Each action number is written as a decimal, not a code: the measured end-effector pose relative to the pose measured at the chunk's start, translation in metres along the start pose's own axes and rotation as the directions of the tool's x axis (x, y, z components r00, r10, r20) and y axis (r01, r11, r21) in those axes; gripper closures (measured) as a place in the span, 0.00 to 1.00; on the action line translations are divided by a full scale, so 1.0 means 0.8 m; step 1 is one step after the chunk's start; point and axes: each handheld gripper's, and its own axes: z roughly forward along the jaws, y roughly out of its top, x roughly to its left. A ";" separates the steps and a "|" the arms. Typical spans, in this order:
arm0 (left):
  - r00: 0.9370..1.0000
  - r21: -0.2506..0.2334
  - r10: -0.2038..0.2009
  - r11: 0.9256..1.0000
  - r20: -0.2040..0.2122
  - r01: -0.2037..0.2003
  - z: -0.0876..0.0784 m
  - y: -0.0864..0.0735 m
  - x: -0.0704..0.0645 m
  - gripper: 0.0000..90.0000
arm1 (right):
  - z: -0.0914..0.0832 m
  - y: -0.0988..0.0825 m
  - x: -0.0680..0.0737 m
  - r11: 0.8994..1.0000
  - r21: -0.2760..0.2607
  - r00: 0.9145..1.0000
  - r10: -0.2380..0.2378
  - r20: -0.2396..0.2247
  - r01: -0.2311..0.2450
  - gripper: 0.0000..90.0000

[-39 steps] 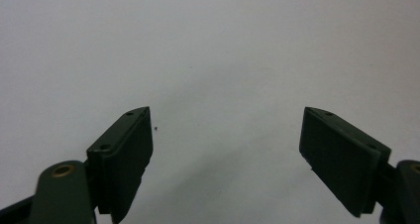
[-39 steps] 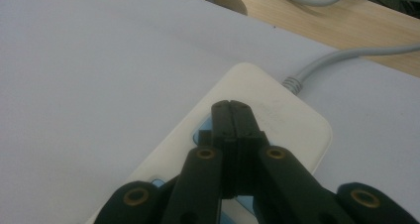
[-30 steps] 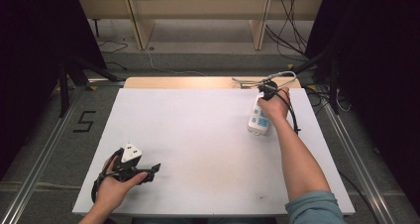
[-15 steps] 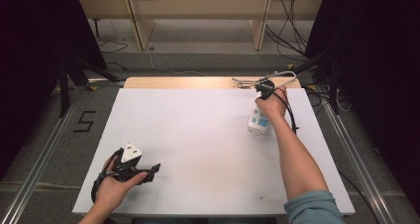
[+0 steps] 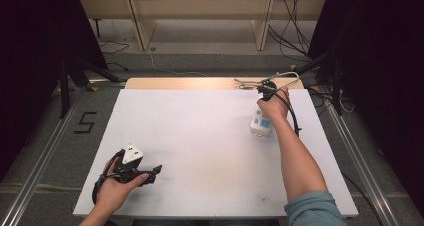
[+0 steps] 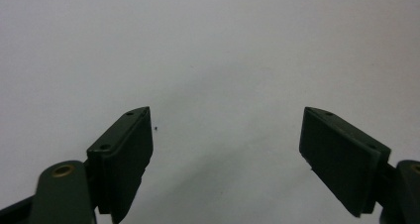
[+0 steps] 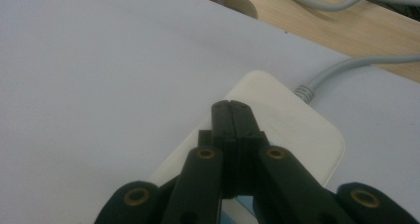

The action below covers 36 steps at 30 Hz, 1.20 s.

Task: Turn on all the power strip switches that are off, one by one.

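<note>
Right gripper (image 7: 232, 106), jaws pressed together, poised over white plastic power strip (image 7: 297, 130); possibly touching. Hard push could skid it.

Your two arms reach in from the near edge, one claw in each hand.

Your left hand (image 5: 116, 186) sits low at the near left, fingers wrapped around the left claw (image 5: 152, 172), which lies roughly level and points to the right. In the left gripper view its two black jaws stand wide apart with nothing between them. Your right arm, in a teal sleeve (image 5: 311, 211) at the elbow, stretches straight out to the far right. Your right hand (image 5: 272, 105) grips the right claw (image 7: 231, 106); in the right gripper view its jaws are pressed flat together, tips angled downward.
</note>
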 end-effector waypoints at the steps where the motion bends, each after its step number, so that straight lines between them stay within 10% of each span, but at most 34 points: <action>1: 1.000 0.000 0.000 1.000 0.000 0.000 0.000 0.000 0.000 0.23 | 0.000 0.000 0.000 1.000 0.000 1.000 0.003 -0.001 -0.003 1.00; 15: 1.000 -0.004 0.001 1.000 -0.003 -0.001 0.000 0.000 0.001 0.23 | 0.003 0.000 0.002 1.000 -0.011 1.000 0.006 0.015 -0.005 1.00; 22: 1.000 0.003 -0.001 1.000 0.002 0.001 0.001 0.000 0.000 0.23 | -0.004 -0.003 -0.007 0.997 -0.033 0.997 0.062 -0.054 -0.064 1.00; 36: 1.000 0.000 0.004 1.000 0.002 -0.004 0.003 0.002 -0.003 0.23 | -0.032 -0.008 0.000 0.999 -0.044 0.998 0.007 -0.061 -0.010 1.00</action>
